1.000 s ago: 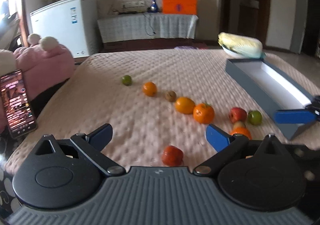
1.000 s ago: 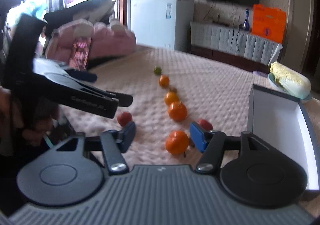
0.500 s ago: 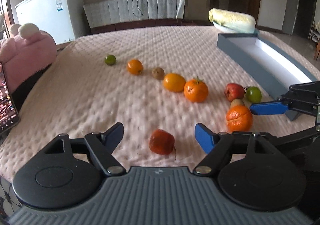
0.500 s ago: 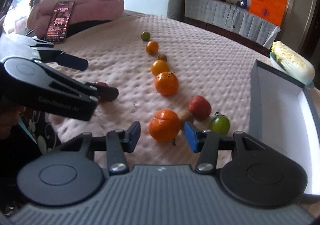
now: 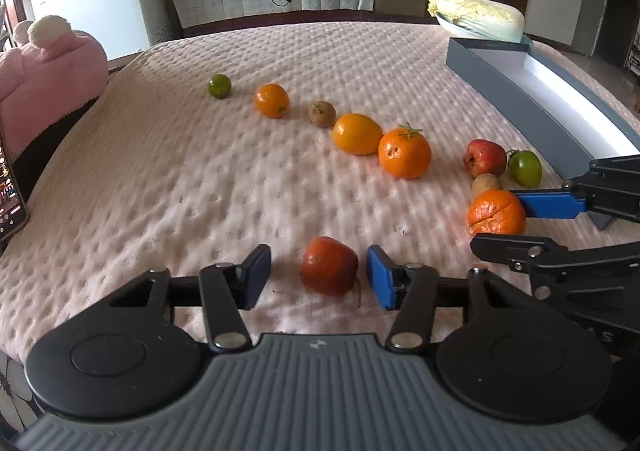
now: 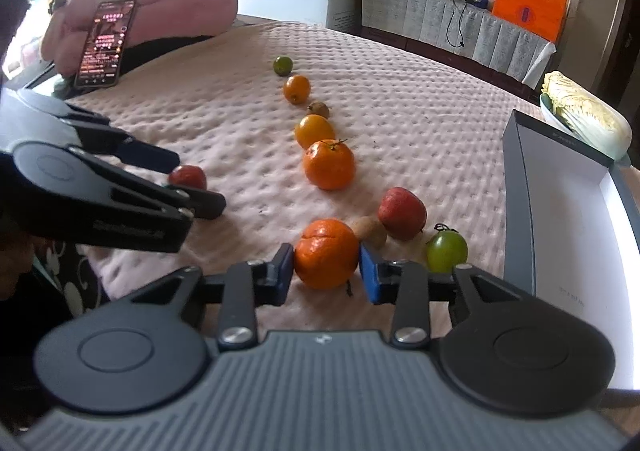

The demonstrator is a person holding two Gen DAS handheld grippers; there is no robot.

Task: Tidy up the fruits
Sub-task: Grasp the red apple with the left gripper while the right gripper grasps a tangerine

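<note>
Fruits lie on the pink quilted cloth (image 5: 168, 179). Left gripper (image 5: 319, 275) is wide open around the small red wrinkled fruit (image 5: 329, 266), with gaps both sides. Right gripper (image 6: 327, 271) has both blue pads against the creased orange mandarin (image 6: 326, 253); grey open box (image 6: 560, 219) is right of it.

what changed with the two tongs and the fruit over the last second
Both tongs came down and forward. The right tongs narrowed until the pads touch the wrinkled orange. The left tongs now straddle the dark red fruit, still open. All fruit and the grey box stayed put.
</note>
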